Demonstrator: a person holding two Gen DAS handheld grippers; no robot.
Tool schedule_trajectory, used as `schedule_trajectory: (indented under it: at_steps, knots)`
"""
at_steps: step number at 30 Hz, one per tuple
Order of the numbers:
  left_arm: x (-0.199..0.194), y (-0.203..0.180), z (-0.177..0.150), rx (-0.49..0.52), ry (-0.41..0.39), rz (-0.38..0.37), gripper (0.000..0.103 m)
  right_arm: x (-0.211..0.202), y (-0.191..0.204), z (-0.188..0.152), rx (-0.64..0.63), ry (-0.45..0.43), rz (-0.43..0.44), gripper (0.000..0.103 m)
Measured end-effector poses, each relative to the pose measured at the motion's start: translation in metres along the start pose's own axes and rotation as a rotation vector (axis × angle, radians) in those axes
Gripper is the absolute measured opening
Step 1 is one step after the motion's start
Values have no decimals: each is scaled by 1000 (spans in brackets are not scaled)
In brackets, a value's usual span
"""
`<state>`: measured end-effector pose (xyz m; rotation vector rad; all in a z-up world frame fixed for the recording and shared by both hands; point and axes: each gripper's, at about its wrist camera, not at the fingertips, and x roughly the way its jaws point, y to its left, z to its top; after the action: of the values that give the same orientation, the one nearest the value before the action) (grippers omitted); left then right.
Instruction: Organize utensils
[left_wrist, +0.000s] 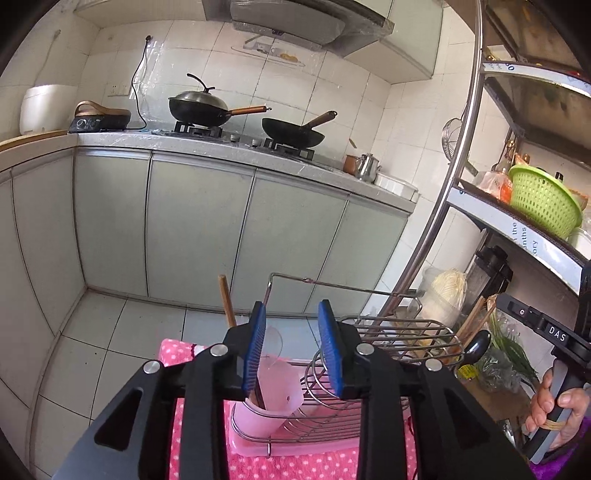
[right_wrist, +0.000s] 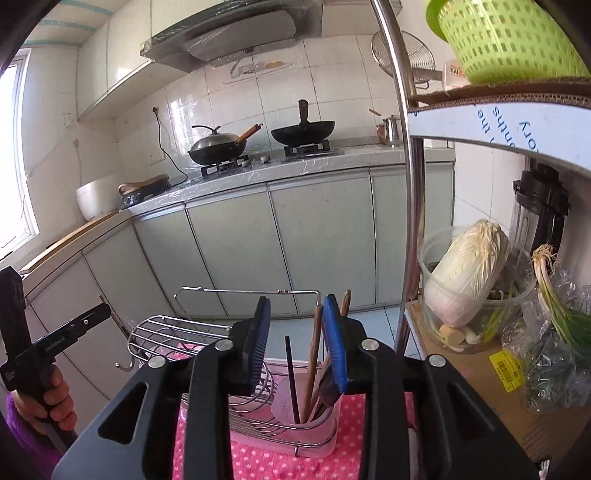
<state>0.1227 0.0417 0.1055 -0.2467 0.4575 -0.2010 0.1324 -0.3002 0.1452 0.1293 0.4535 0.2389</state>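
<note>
A wire dish rack (left_wrist: 325, 410) (right_wrist: 177, 332) sits on a pink tray (left_wrist: 258, 441) over a pink dotted cloth (right_wrist: 207, 443). A pale pink utensil cup (left_wrist: 275, 387) (right_wrist: 299, 402) hangs on the rack. In the right wrist view it holds wooden chopsticks (right_wrist: 314, 354), a black stick (right_wrist: 291, 376) and a dark spoon (right_wrist: 328, 387). In the left wrist view a wooden stick (left_wrist: 227, 301) rises behind the left finger. My left gripper (left_wrist: 291, 343) is open and empty above the cup. My right gripper (right_wrist: 295, 339) is open and empty above the cup.
A metal shelf post (right_wrist: 402, 155) stands right of the rack. The shelf holds a green basket (left_wrist: 543, 201), a cabbage in a clear tub (right_wrist: 469, 273), scallions (right_wrist: 554, 302) and a blender (right_wrist: 539, 206). Cabinets, two woks (left_wrist: 291, 131) and a tiled floor lie beyond.
</note>
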Motion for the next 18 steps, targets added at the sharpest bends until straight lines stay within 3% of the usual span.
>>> schedule_trajectory:
  at_steps: [7,11,13,15,18]
  knots:
    - [-26,-13,-2,5,0,-40,28,-33,15,-1,-9,-61,30,42]
    - [-43,-22,-9,24,1,-60,30,-52,28,-18,-22,-99,35,56]
    - [-50,-24,-15,18,7,-63,35,-59,34,-30,-21,-105,42,61]
    - [-55,-25,-24,5,14,-62,51,-63,43,-46,-27,-103,39,67]
    - [-61,-25,-40,-8,27,-53,58,-66,53,-70,-28,-87,48,71]
